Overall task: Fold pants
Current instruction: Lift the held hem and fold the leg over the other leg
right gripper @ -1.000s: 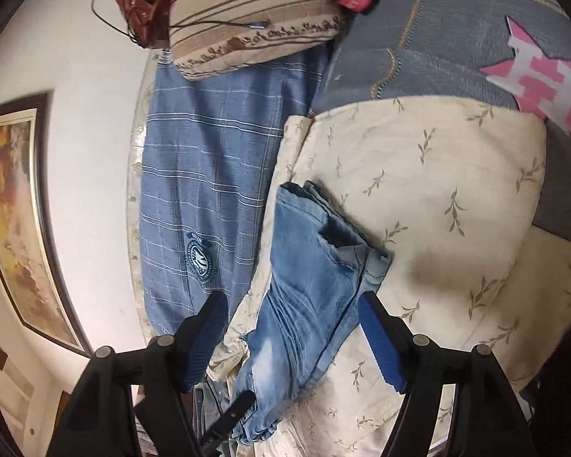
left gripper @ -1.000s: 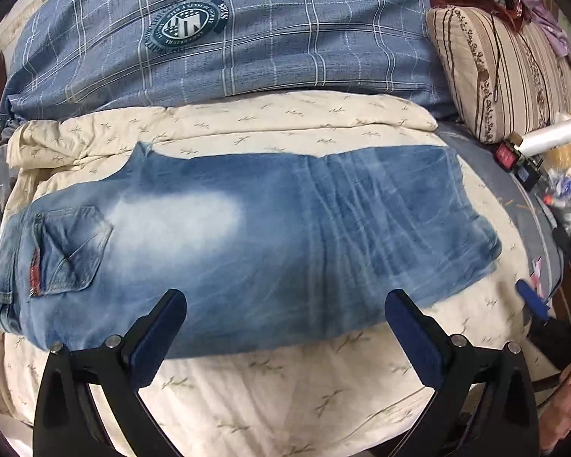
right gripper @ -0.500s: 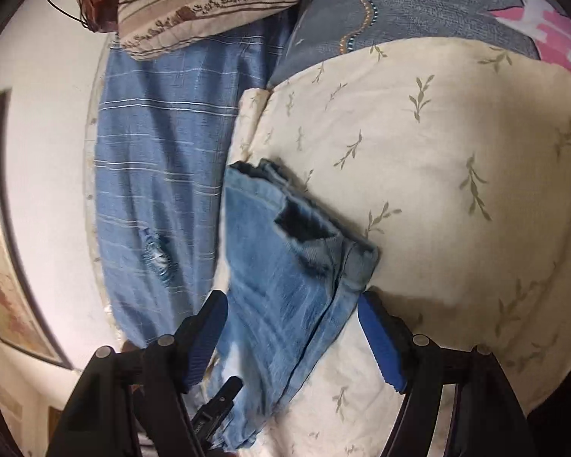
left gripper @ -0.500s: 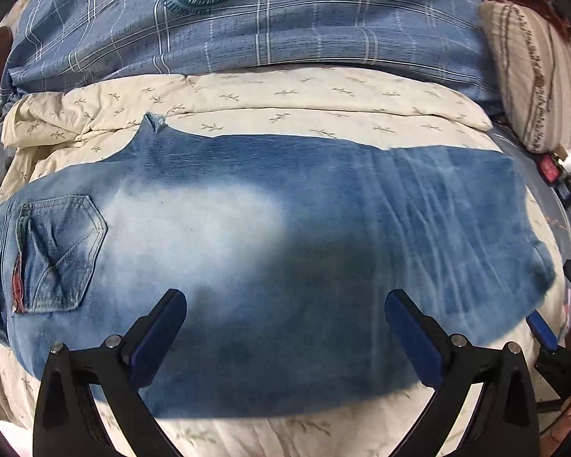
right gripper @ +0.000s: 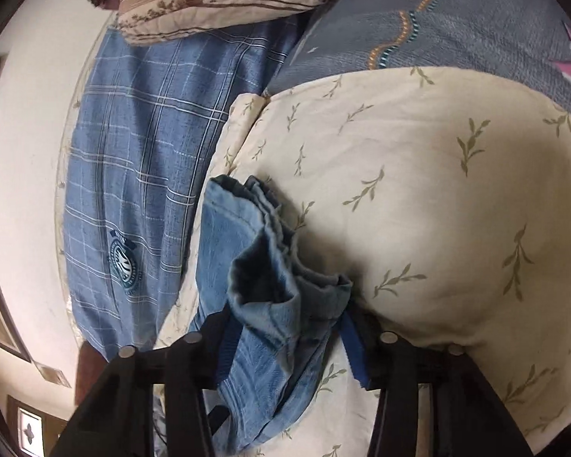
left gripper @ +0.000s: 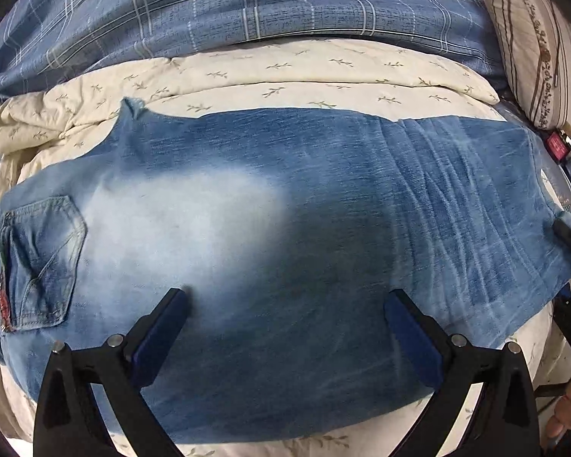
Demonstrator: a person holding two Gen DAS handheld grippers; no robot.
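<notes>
Blue faded jeans (left gripper: 285, 221) lie flat, folded lengthwise, across a cream leaf-print quilt (left gripper: 323, 72), waist and back pocket (left gripper: 38, 262) at the left, leg hems at the right. My left gripper (left gripper: 285, 327) is open, its blue-padded fingers spread wide over the near edge of the thigh. My right gripper (right gripper: 289, 346) straddles the leg hems (right gripper: 281, 289), its jaws narrowed around the bunched denim; it also shows at the right edge of the left wrist view (left gripper: 569, 266).
A blue plaid blanket (left gripper: 285, 7) with a round crest lies behind the quilt. A striped beige pillow (left gripper: 533, 45) is at the right. A grey patterned cover (right gripper: 456, 26) lies beyond the quilt. Small items (left gripper: 559, 144) sit by the bed edge. A wall is at the left (right gripper: 23, 152).
Both grippers moved forward onto the jeans. The right gripper's jaws have narrowed from wide open around the leg hems, which now bunch up between them.
</notes>
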